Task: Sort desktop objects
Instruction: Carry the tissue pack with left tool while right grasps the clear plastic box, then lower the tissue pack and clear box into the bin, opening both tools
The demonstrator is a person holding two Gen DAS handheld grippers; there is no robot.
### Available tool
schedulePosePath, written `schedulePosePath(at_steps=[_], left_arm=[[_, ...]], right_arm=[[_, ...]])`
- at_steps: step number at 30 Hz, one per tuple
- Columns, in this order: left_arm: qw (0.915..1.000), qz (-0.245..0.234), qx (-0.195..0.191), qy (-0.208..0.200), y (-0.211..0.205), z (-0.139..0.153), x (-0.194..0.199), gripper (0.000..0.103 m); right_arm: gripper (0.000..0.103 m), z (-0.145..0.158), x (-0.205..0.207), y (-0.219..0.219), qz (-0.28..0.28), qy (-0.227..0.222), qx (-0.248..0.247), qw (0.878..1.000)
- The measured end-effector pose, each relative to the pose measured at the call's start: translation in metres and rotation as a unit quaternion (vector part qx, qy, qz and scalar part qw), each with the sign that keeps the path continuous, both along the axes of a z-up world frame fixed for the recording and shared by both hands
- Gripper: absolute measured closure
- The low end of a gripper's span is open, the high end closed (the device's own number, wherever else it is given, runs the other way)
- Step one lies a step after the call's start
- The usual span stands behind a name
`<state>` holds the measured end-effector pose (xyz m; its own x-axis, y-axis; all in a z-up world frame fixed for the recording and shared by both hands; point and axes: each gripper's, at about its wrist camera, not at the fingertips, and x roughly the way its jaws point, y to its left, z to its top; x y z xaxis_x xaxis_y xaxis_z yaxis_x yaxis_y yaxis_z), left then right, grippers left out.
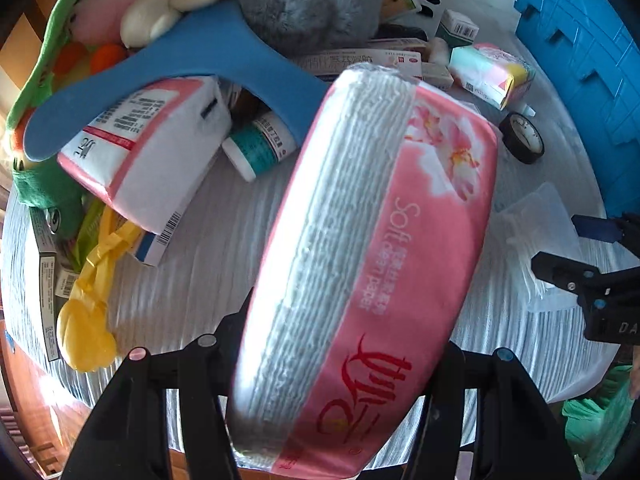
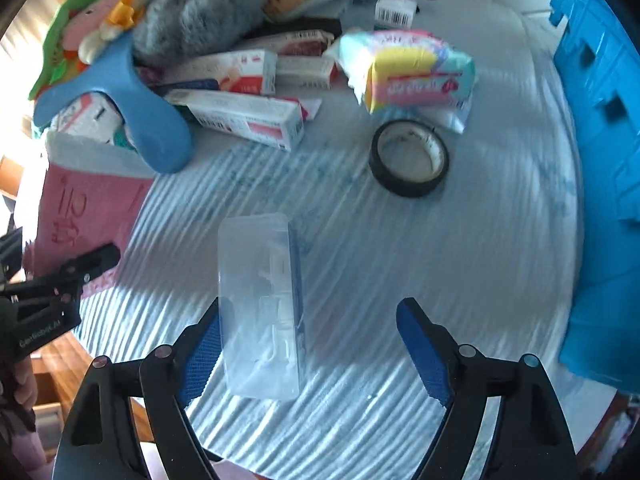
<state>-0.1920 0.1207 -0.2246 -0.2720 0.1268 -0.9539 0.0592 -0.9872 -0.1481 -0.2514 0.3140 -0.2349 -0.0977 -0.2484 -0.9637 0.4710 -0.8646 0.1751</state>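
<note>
While the left gripper (image 1: 340, 344) pinches the tissue pack (image 1: 360, 264) off the surface (image 2: 400, 280), the right gripper (image 2: 308, 344) has fingers spread around the clear case (image 2: 260, 304). I'd centre on the case first, then squeeze gently, looks slippery.

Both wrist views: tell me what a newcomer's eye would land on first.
The pink tissue pack fills the left wrist view, clamped in the left gripper above the striped tablecloth. In the right wrist view, the right gripper stands open over a clear plastic case, with a roll of black tape lying beyond it. A heap of soft toys and boxes crowds the far edge.
</note>
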Motion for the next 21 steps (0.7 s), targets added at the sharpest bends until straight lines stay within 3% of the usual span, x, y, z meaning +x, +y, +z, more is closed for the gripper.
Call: schedulePosePath(at_steps=[1,2,3,8,13,18,21], left_arm=[[1.0000,-0.003,0.001,0.000,-0.001,0.001,0.000,0.047],[1.0000,-0.003,0.002,0.002,-0.002,0.002,0.001,0.047],[1.0000,-0.005,0.002,0.003,-0.003,0.004,0.001,0.047],[0.9991,-0.015,0.016,0.038,-0.013,0.028,-0.003,0.047],[0.9916,-0.035,0.020,0.123,-0.010,0.090,-0.005,0.047],[0.9682,-0.053,0.044,0.240,0.003,0.184,-0.005,0.047],[0.9491,-0.074,0.060,0.300,0.051,0.232,-0.018,0.047]], right_arm=[[0.026,-0.001,0.001,-0.003,0.003,0.000,0.000,1.000],[0.052,-0.001,0.001,-0.005,0.008,-0.003,-0.007,1.000],[0.070,0.000,0.002,-0.007,0.009,-0.005,-0.013,1.000],[0.071,0.033,0.007,-0.011,0.020,0.040,-0.023,0.999],[0.071,0.118,0.014,0.009,0.014,0.132,-0.061,0.989],[0.070,0.228,0.024,0.065,-0.003,0.254,-0.115,0.960],[0.070,0.277,0.027,0.108,-0.028,0.318,-0.121,0.940]])
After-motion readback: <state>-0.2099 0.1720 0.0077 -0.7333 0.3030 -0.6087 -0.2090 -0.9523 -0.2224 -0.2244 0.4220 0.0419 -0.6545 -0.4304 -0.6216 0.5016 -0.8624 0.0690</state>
